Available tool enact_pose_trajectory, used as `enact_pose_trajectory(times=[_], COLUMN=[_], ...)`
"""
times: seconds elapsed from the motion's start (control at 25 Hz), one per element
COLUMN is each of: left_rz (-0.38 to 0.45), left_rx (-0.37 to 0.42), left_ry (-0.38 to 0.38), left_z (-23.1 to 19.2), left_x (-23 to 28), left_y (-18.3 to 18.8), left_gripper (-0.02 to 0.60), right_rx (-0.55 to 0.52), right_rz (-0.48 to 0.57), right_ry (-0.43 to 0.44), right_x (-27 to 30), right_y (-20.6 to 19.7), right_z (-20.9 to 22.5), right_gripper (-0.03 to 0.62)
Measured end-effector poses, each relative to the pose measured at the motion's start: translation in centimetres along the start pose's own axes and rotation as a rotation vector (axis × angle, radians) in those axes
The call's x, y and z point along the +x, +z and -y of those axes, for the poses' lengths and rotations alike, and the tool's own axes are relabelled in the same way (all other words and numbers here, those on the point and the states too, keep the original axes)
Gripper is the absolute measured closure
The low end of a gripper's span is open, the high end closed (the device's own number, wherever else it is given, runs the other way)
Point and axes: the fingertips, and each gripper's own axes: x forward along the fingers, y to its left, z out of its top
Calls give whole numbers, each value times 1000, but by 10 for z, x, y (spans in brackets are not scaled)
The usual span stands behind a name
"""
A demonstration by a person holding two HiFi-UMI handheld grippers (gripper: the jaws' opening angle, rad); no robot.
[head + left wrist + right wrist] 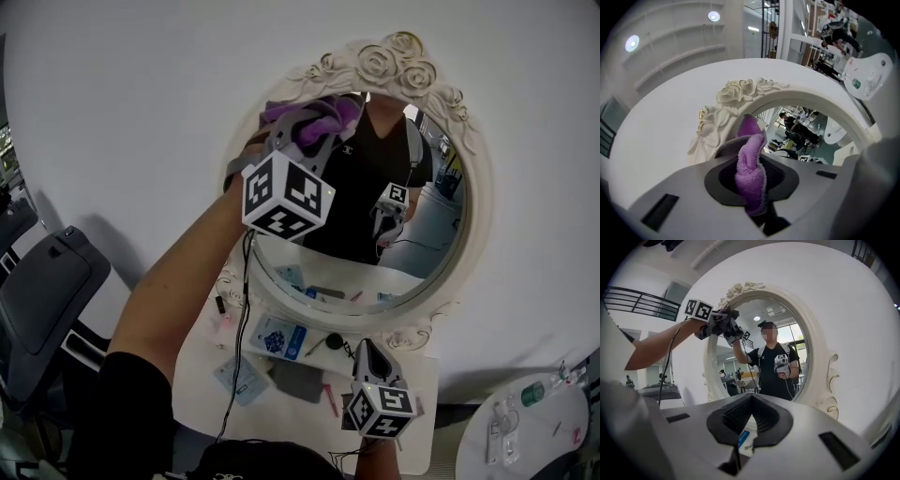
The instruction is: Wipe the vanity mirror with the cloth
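The vanity mirror (pixel 403 234) is oval, with a white frame (pixel 473 202) topped by carved roses. My left gripper (pixel 302 142) is raised to the mirror's upper left and is shut on a purple cloth (pixel 316 114), which lies against the glass near the top rim. In the left gripper view the cloth (pixel 750 168) stands bunched between the jaws of the left gripper (pixel 752 190), right under the rose carving (pixel 740 91). My right gripper (pixel 368 349) hangs low below the mirror, shut and holding nothing. The right gripper (pixel 745 439) faces the mirror (pixel 759 348).
A small white table (pixel 412 441) below the mirror carries a blue packet (pixel 277 337), cards and a red pen (pixel 331 399). A dark chair (pixel 47 281) stands at the left. A round white table (pixel 539 427) with a bottle is at the lower right.
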Motion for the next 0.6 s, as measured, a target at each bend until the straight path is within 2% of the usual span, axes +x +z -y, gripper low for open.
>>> enact_pose_trajectory(times=[0.08, 0.16, 0.4, 0.6], left_rz=[13, 23, -1, -18], left_rx=[-42, -48, 77, 74], left_ry=[-34, -70, -215, -311], left_z=[5, 16, 94, 165], left_x=[-1, 0, -9, -20], left_y=[0, 1, -17, -41], left_gripper=[518, 518, 518, 518], right_rx=[23, 34, 29, 27], right_rz=[-5, -11, -20, -30], right_ry=[-3, -6, 5, 14], right_x=[1, 4, 12, 20], right_y=[-2, -3, -4, -5], right_z=[7, 13, 11, 9], right_gripper=[589, 589, 589, 589])
